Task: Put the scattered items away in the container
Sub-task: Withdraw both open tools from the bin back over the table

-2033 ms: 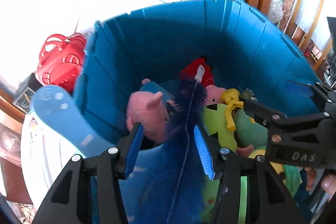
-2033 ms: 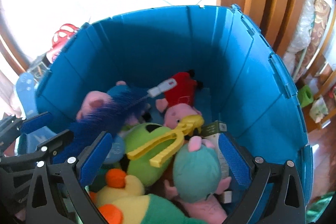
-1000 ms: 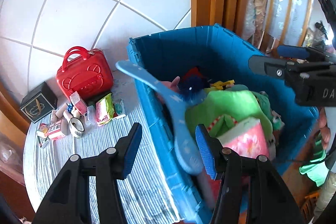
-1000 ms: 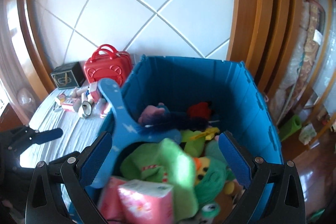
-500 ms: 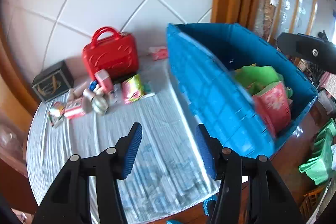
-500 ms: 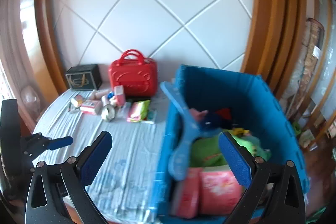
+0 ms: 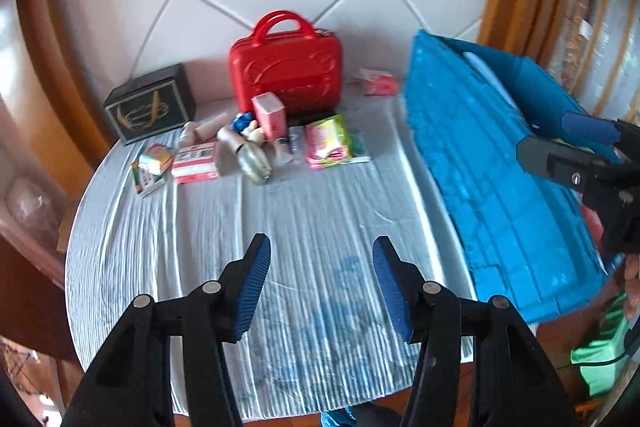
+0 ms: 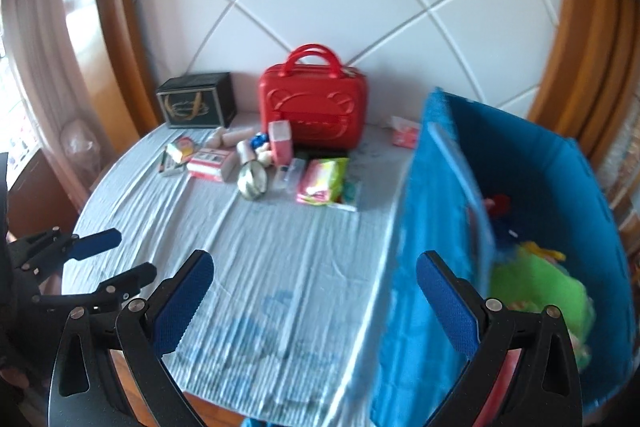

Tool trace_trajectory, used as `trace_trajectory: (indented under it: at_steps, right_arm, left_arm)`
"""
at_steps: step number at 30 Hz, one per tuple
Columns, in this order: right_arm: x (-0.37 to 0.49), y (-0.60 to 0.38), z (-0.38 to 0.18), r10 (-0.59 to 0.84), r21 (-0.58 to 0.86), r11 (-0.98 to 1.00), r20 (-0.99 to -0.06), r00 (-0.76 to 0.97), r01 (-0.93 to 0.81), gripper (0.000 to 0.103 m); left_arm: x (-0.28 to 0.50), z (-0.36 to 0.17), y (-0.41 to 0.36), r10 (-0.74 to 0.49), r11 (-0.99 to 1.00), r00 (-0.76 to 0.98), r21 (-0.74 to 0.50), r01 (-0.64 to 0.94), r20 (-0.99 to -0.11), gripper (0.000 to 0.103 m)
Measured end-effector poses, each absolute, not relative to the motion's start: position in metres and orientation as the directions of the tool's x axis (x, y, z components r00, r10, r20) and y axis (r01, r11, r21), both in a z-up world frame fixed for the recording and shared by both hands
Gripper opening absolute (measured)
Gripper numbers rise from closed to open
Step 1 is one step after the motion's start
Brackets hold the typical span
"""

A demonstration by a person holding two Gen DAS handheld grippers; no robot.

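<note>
My left gripper (image 7: pixel 322 287) hangs open over the striped tablecloth (image 7: pixel 304 211) with nothing between its blue pads. My right gripper (image 8: pixel 316 307) is open wide and empty, straddling the left wall of the blue container (image 8: pixel 436 227), which holds plush toys (image 8: pixel 536 283). At the back of the table lie scattered items: a pink box (image 7: pixel 270 117), a green-pink packet (image 7: pixel 326 139), a silver roll (image 7: pixel 254 159), a red-white box (image 7: pixel 196 163) and a pink tissue pack (image 7: pixel 378 81). The blue container (image 7: pixel 500 167) stands right of them.
A red carry case (image 7: pixel 286 75) and a black box (image 7: pixel 150 107) stand against the tiled wall. Wooden frames flank the round table. The right gripper (image 7: pixel 560 139) shows at the left view's right edge, the left gripper (image 8: pixel 116 259) at the right view's left edge.
Both grippers have pulled back out of the blue container and swung left over the table. The blue brush once between the left pads now lies in the container.
</note>
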State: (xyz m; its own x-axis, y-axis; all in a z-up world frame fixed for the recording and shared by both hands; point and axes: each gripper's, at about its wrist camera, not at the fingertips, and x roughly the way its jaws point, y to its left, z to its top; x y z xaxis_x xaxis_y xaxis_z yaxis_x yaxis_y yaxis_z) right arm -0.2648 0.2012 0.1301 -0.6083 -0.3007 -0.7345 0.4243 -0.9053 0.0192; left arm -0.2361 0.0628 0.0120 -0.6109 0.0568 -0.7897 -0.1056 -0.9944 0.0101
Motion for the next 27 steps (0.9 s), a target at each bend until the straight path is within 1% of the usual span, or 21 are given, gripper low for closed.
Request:
trace_trajectory:
  at_steps: [3, 9, 13, 16, 21, 24, 27]
  right_arm:
    - [-0.288, 0.188, 0.12, -0.335, 0.046, -0.891, -0.736, -0.588, 0.451, 0.103]
    - [-0.329, 0.157, 0.084, -0.373, 0.064, -0.861, -0.752, -0.543, 0.504, 0.103]
    - [-0.345, 0.14, 0.056, -0.352, 0.045, -0.853, -0.785, -0.51, 0.519, 0.103]
    - [-0.347, 0.135, 0.049, -0.318, 0.006, -0.862, -0.785, -0.532, 0.507, 0.103]
    - [-0.348, 0.136, 0.044, -0.31, 0.02, -0.884, -0.774, -0.552, 0.467, 0.103]
    - [-0.354, 0.133, 0.034, -0.288, 0.035, -0.905, -0.784, -0.549, 0.424, 0.103]
    - [-0.362, 0.127, 0.022, -0.273, 0.06, -0.924, -0.797, -0.539, 0.379, 0.103]
  left_arm:
    - [-0.255, 0.01, 0.054, 0.013, -0.996, -0.609, 0.041, -0.075, -0.793, 0.052]
    - [-0.286, 0.003, 0.022, -0.054, -0.999, -0.606, 0.044, 0.031, -0.793, 0.052]
    - [-0.295, -0.005, -0.006, -0.077, -0.996, -0.602, 0.029, 0.089, -0.795, 0.052]
    - [-0.302, -0.014, -0.024, -0.08, -0.993, -0.601, 0.013, 0.114, -0.796, 0.052]
    - [-0.323, -0.039, -0.047, -0.064, -0.994, -0.583, 0.003, 0.106, -0.81, 0.052]
    - [-0.337, -0.052, -0.06, -0.023, -0.998, -0.578, -0.017, 0.063, -0.816, 0.052]
    - [-0.352, -0.064, -0.073, -0.005, -0.999, -0.581, -0.019, 0.035, -0.814, 0.052]
